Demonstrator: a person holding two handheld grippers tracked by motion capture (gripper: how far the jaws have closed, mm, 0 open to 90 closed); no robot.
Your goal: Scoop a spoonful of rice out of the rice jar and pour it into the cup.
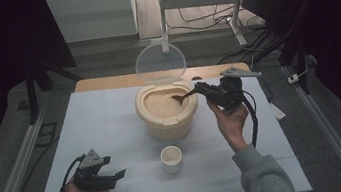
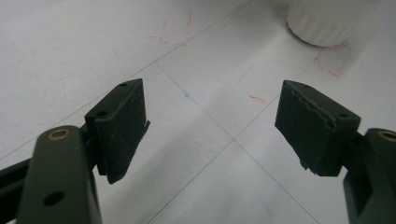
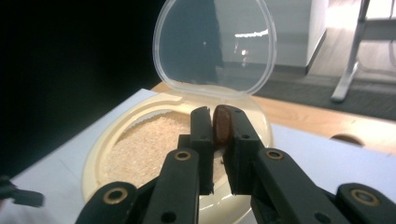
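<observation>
A cream rice container (image 1: 168, 121) stands mid-table with its clear lid (image 1: 160, 63) flipped up at the back; pale grains of rice (image 1: 159, 104) fill it. My right gripper (image 1: 201, 89) is at the container's right rim, shut on the handle of a brown wooden spoon (image 1: 182, 97) whose bowl rests on the rice. In the right gripper view the spoon handle (image 3: 222, 125) sits clamped between the jaws, above the rice (image 3: 144, 149). A small white cup (image 1: 171, 158) stands in front of the container. My left gripper (image 1: 118, 175) lies low at the table's front left, open, with nothing between its pads (image 2: 122, 126).
The white cup's ribbed base (image 2: 327, 21) shows at the top right of the left gripper view, beyond red marks on the table sheet (image 2: 196, 121). A wooden table edge (image 1: 106, 83) runs behind the white sheet. Metal rails flank both sides.
</observation>
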